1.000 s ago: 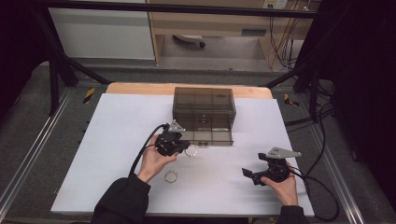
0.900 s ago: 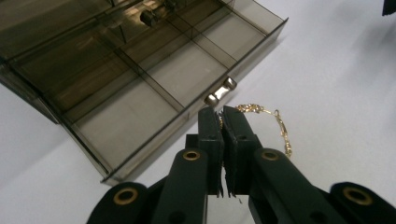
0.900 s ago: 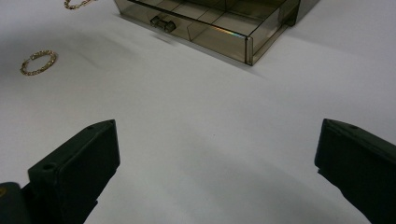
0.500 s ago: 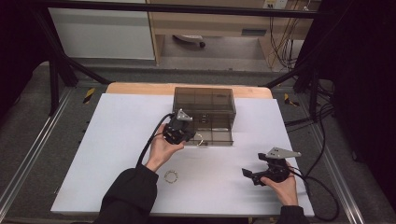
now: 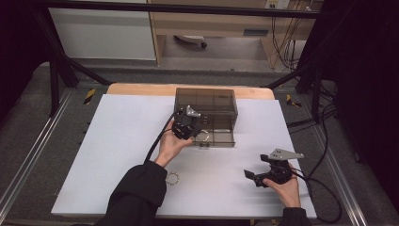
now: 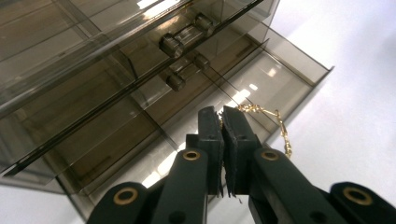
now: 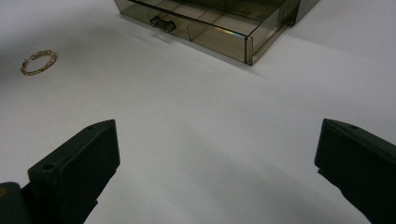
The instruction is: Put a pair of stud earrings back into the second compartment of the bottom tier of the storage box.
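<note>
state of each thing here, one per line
smoked clear plastic drawer box: upright on the table, bottom drawer pulled open
thin gold chain: pinched in the left gripper, hanging over the open drawer
gold chain bracelet: lying flat on the white table, untouched
right gripper: fingers wide open, holding nothing

Left gripper [image 5: 196, 128]: held in the left hand [image 5: 170, 145], arm in a dark sleeve [image 5: 136, 197] stretched forward and rightward across the table; jaws pressed together, pinching a thin gold chain [image 6: 261, 114].

Right gripper [image 5: 250, 175]: held in the right hand [image 5: 284, 188] low at the near right, pointing left; jaws spread wide, nothing between them.
</note>
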`<state>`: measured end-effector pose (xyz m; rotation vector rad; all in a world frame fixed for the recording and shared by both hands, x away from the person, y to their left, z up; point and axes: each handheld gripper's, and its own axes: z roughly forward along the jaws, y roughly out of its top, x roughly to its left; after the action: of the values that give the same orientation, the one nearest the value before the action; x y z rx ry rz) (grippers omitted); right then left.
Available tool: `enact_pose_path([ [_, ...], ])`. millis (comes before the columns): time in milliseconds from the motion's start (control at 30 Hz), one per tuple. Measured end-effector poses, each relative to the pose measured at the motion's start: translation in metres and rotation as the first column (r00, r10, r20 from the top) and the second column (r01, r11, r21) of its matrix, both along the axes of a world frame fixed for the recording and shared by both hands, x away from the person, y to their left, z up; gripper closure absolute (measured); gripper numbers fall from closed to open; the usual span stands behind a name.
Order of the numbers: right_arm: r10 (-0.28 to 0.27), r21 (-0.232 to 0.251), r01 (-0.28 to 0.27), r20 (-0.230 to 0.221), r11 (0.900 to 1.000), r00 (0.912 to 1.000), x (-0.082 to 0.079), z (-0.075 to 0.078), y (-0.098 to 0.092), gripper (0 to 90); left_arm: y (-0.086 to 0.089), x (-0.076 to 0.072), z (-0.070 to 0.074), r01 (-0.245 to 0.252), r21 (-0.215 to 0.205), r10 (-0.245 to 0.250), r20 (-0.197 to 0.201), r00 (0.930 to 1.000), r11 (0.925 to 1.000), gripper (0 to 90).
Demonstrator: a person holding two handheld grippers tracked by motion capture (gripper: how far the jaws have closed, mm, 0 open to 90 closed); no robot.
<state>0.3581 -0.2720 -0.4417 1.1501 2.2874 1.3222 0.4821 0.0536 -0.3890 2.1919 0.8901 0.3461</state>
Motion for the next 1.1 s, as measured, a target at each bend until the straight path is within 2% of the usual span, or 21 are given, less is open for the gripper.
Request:
enact_pose_path([
  [167, -0.002, 0.006, 0.002, -0.001, 1.000, 1.0000, 0.000, 0.000, 0.001, 0.6, -0.006, 0.009, -0.011, -0.028, 0.013, 0.028, -0.009, 0.9996, 0.9995, 86.6],
  [200, -0.002, 0.006, 0.003, -0.004, 1.000, 1.0000, 0.000, 0.000, 0.001, 0.6, -0.007, 0.013, -0.015, -0.045, 0.020, 0.045, -0.010, 0.9989, 0.9988, 86.5],
  [333, -0.001, 0.003, 0.001, -0.001, 1.000, 1.0000, 0.000, 0.000, 0.000, 0.6, -0.008, 0.018, -0.021, -0.051, 0.024, 0.051, -0.014, 0.9986, 0.9984, 86.5],
  [500, -0.002, 0.004, 0.002, -0.006, 1.000, 1.0000, 0.000, -0.001, 0.001, 0.6, -0.013, 0.017, -0.029, -0.039, 0.031, 0.039, -0.023, 0.9990, 0.9988, 86.4],
  [733, -0.002, 0.004, 0.002, -0.006, 1.000, 1.0000, -0.001, -0.001, 0.001, 0.6, -0.014, 0.017, -0.033, -0.026, 0.032, 0.027, -0.022, 0.9994, 0.9991, 85.4],
  [933, -0.002, 0.004, 0.002, -0.005, 1.000, 1.0000, -0.001, 0.000, 0.000, 0.6, -0.010, 0.011, -0.024, -0.008, 0.018, 0.008, -0.010, 0.9999, 0.9998, 78.1],
  [967, -0.001, 0.004, 0.001, -0.003, 1.000, 1.0000, -0.001, 0.000, 0.000, 0.6, -0.009, 0.009, -0.022, -0.008, 0.013, 0.008, -0.008, 0.9999, 0.9999, 72.9],
  [1067, -0.002, 0.005, 0.002, -0.001, 1.000, 1.0000, -0.001, 0.000, 0.000, 0.6, -0.001, 0.001, -0.016, 0.002, 0.004, -0.002, -0.004, 1.0000, 1.0000, 67.9],
  [1100, -0.006, 0.006, 0.006, -0.003, 1.000, 1.0000, -0.001, 0.000, 0.000, 0.6, 0.001, -0.001, -0.013, 0.004, 0.002, -0.004, -0.006, 1.0000, 1.0000, 59.4],
])
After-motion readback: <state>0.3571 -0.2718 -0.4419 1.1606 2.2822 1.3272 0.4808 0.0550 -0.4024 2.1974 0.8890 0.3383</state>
